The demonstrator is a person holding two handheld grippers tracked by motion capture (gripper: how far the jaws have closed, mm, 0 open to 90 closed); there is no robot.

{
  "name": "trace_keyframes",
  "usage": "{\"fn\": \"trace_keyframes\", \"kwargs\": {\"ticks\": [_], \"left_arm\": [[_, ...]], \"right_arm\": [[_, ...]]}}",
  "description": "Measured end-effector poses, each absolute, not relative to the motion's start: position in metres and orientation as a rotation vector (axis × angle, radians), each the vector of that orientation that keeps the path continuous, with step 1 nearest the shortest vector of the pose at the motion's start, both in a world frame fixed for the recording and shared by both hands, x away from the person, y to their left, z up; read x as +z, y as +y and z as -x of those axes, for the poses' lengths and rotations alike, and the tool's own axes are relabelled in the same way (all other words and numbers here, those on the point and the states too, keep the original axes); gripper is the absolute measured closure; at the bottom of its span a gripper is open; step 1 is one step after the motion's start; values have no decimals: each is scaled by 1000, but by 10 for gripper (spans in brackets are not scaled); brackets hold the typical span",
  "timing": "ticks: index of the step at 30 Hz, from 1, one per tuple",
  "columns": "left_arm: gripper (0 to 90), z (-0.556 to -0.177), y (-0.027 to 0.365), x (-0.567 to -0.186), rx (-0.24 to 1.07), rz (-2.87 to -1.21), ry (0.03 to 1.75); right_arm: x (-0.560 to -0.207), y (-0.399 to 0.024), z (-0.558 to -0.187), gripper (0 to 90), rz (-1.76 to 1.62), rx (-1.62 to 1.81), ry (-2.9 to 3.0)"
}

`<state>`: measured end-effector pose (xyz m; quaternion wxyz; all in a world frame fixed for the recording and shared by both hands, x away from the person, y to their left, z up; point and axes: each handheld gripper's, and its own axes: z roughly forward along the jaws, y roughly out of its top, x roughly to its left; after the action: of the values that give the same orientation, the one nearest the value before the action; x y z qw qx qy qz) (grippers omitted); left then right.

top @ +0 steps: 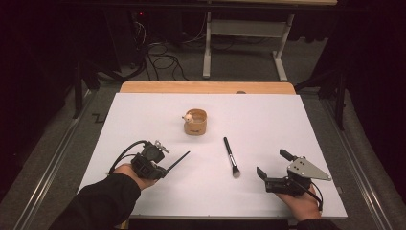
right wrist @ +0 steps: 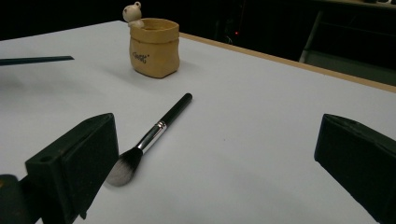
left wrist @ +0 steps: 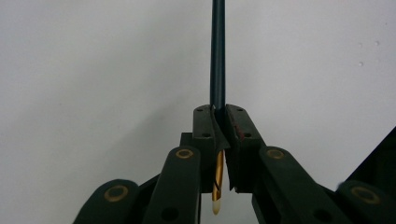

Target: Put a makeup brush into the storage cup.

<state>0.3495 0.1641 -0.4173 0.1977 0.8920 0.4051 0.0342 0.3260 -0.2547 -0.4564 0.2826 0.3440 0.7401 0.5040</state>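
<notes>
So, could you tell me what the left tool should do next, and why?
Probably carry the thin dark brush toward the tan bag-shaped cup. The left tool is shut on the brush's handle, the cup stands open farther up the white table, and nothing lies between them.

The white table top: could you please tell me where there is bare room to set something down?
The white table top is bare right of the tan cup and makeup brush, and along the far left. Busier: the near left, where the left gripper holds a thin dark brush, and the near right by the right gripper.
</notes>
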Motion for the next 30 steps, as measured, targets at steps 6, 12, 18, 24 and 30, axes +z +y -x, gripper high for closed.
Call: {"fn": "trace_keyframes", "kwargs": {"ticks": [6,12,18,24,30], "left_arm": [[835,-349,162,-405,113,-2509,1113],[834,-350,159,-391,140,-2553,1096],[835,-351,154,-373,151,-2592,1070],[834,-353,145,-371,144,-2607,1025],[834,-354,131,-375,135,-2642,963]], "right_arm": [[-457,-256,-327,4,-919,1351,1980],[-457,-255,-326,4,-933,1349,1983],[-458,-255,-327,4,-931,1353,1983],[-458,-256,-327,4,-939,1353,1982],[-459,-257,-328,8,-941,1358,1989]]}}
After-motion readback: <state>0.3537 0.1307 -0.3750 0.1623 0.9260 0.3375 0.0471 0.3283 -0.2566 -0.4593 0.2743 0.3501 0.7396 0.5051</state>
